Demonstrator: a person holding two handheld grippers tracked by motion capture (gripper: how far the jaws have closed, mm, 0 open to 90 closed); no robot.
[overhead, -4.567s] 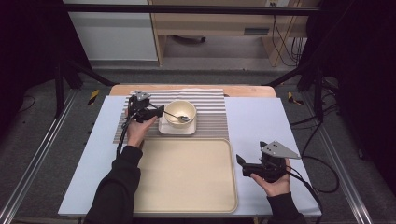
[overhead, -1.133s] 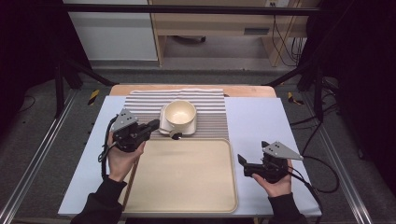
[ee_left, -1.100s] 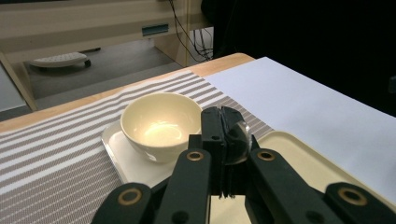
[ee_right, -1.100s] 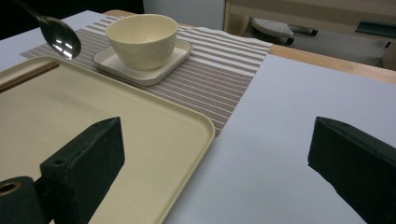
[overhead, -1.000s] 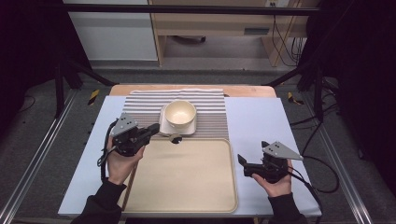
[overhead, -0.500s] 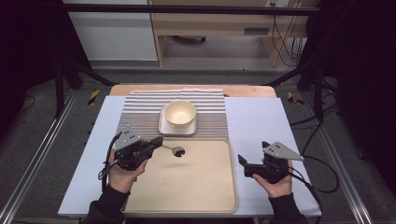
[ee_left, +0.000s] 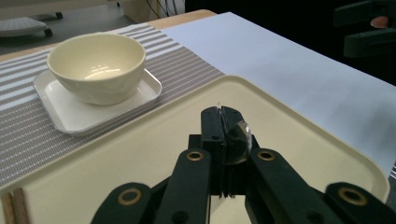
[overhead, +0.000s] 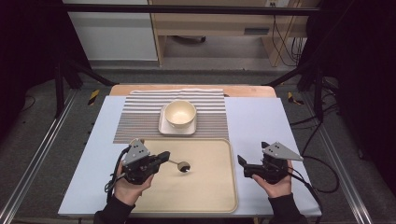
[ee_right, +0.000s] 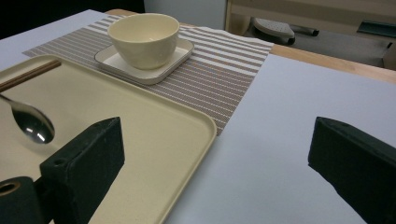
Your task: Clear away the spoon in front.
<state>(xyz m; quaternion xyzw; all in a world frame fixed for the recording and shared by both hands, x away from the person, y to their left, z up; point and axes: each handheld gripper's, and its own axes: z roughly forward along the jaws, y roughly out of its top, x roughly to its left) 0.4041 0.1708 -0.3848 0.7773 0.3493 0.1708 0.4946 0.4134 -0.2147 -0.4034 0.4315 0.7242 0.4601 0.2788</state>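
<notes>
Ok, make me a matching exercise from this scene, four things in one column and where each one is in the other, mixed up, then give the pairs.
Things:
1. spoon
2. bowl
3. square plate
4. right gripper

Places:
A. on the striped mat, under another dish
B. over the bare blue-white table cover, beside the tray
C. gripped in the left gripper, over the tray
D. standing on the square plate

Pairs: 1-C, 2-D, 3-A, 4-B
</notes>
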